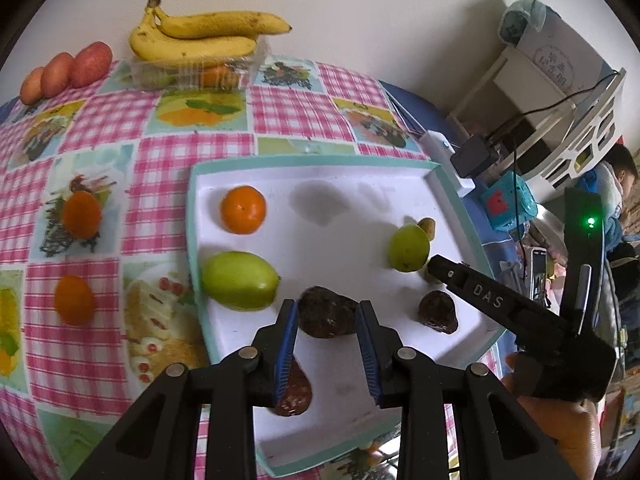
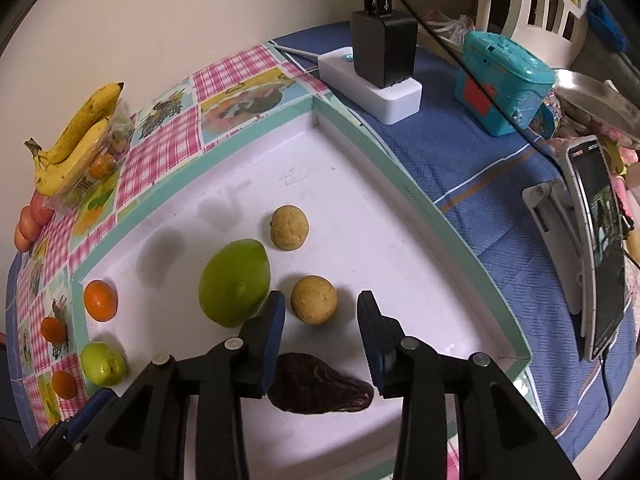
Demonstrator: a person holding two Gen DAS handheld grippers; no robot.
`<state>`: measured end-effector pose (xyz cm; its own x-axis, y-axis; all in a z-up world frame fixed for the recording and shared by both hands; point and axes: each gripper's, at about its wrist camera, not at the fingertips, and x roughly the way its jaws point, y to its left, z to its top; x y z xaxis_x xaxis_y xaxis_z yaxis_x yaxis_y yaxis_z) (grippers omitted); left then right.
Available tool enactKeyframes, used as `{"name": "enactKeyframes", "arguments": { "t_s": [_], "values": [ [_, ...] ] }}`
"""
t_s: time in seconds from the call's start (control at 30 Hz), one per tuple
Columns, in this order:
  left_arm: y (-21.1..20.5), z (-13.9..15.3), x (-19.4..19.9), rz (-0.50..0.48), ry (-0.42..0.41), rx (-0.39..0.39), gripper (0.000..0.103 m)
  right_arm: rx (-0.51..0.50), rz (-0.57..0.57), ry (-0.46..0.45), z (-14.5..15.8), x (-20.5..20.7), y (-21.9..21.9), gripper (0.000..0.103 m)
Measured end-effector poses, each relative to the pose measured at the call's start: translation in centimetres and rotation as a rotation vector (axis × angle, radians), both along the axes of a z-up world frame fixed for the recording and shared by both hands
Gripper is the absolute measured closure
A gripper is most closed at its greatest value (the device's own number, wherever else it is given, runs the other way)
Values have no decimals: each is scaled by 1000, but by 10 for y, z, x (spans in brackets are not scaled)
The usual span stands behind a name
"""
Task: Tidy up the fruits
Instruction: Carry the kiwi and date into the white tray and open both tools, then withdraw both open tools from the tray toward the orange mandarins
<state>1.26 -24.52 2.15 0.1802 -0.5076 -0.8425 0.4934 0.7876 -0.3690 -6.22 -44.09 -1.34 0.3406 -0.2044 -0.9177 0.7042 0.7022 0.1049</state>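
A white tray with a teal rim point(image 1: 312, 160) point(image 2: 420, 196) lies on the checked tablecloth. It holds an orange point(image 1: 243, 209) point(image 2: 100, 301), two green fruits point(image 1: 239, 280) point(image 1: 409, 247) point(image 2: 234, 282) point(image 2: 102, 363), dark brown fruits point(image 1: 328, 317) point(image 1: 438, 312) point(image 2: 320, 389) and two tan round fruits point(image 2: 289, 227) point(image 2: 313, 299). My left gripper point(image 1: 328, 308) is open, its fingers on either side of a dark brown fruit. My right gripper point(image 2: 321, 310) is open around the nearer tan fruit; it shows in the left wrist view point(image 1: 436, 268).
Bananas point(image 1: 200, 36) point(image 2: 76, 136) lie on a clear box of fruit at the back. Red apples point(image 1: 68, 72) and two oranges point(image 1: 81, 214) point(image 1: 74, 300) sit on the cloth. A white power strip with charger point(image 2: 380, 80), a teal box point(image 2: 504, 80) and a phone on a stand point(image 2: 596, 256) are right of the tray.
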Motion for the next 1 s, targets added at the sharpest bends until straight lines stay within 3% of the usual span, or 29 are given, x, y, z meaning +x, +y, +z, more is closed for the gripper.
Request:
{"name": "enactKeyframes", "arguments": {
  "t_s": [0.1, 0.23, 0.3, 0.43, 0.5, 0.67, 0.87, 0.93, 1.0],
  "values": [
    [13, 2, 6, 45, -13, 43, 51, -8, 6, -4, 6, -2, 4, 45],
    [38, 4, 19, 139, -53, 121, 46, -28, 28, -2, 14, -1, 12, 42],
    [52, 2, 25, 181, -58, 151, 34, -39, 42, 1, 17, 0, 18, 36],
    [80, -6, 37, 264, -61, 217, 19, -54, 66, 9, 20, 2, 29, 32],
    [94, -8, 41, 303, -65, 244, 8, -56, 79, 13, 19, 4, 35, 23],
    [120, -10, 45, 362, -77, 264, 1, -60, 110, 24, 20, 10, 51, 22],
    [151, -7, 48, 439, -103, 273, 0, -59, 141, 32, 19, 15, 71, 21],
    [158, -5, 48, 456, -110, 273, 0, -63, 152, 35, 19, 16, 77, 11],
    [168, -3, 48, 474, -116, 271, 0, -71, 162, 38, 19, 16, 83, 9]
  ]
}}
